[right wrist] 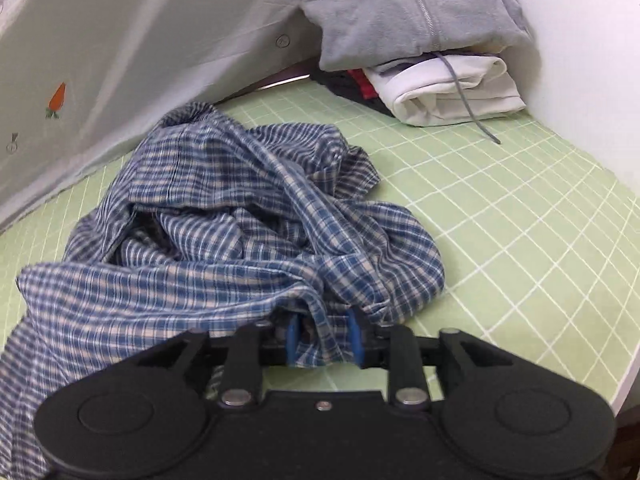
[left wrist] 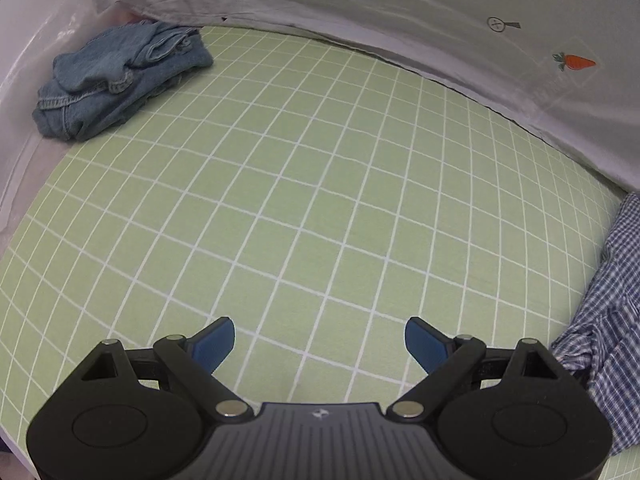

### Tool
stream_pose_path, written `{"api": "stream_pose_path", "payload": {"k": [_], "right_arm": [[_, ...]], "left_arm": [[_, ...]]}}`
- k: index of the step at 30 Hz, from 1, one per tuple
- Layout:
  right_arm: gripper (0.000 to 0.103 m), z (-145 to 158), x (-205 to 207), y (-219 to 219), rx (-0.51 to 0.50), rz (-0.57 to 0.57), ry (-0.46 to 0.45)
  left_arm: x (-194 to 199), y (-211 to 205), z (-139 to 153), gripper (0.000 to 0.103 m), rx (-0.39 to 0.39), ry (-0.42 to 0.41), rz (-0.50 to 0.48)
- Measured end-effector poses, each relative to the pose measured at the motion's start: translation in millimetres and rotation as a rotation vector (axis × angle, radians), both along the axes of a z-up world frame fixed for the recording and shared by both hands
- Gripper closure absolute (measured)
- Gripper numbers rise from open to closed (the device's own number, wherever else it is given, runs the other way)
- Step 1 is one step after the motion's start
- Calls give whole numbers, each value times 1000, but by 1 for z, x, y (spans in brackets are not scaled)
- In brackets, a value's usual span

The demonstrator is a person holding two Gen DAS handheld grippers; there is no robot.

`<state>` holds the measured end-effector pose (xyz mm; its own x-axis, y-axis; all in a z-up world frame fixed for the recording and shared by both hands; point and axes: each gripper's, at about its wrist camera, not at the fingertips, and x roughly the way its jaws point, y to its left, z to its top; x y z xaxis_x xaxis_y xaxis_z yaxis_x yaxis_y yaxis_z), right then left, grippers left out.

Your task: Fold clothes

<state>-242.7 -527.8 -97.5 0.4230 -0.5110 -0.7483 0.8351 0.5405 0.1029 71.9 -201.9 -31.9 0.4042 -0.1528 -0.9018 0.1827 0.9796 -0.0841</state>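
Observation:
A crumpled blue-and-white checked shirt (right wrist: 224, 216) lies in a heap on the green grid mat (right wrist: 520, 240). My right gripper (right wrist: 324, 340) has its blue pads closed on a fold of the shirt's near edge. The shirt's edge also shows at the right border of the left wrist view (left wrist: 608, 320). My left gripper (left wrist: 320, 344) is wide open and empty, low over the bare green mat (left wrist: 300, 200), left of the shirt.
A bunched blue denim garment (left wrist: 116, 80) lies at the mat's far left. A pile of folded clothes with a grey zip hoodie (right wrist: 408, 12) on top and a white garment (right wrist: 448, 88) below stands at the far right. A white cloth with a carrot print (left wrist: 400, 20) hangs behind the mat.

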Motion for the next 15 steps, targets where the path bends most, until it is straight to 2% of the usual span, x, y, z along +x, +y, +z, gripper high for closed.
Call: {"api": "stream_pose_path", "payload": {"k": [1,3,6,11,15], "right_arm": [[49,4,-1,-2,2,-19,-29],[36,11,-2,-8,18,-63,-79],[32,21,-7,-17,43,-90,-144],[24,28,-13,-20,21,-92,-147],[24,17,-19,-23,51,-114,-135]], "left_arm": [[1,-6,2,11,1,-7,-16],[2,-20,7,11,2,-20,-54],[-4,-44,13,11,-15,-33,-136],[-21,-76,7,11,-77,-4,-289],[-31,-94,-8,14,-97,25,-375]]}}
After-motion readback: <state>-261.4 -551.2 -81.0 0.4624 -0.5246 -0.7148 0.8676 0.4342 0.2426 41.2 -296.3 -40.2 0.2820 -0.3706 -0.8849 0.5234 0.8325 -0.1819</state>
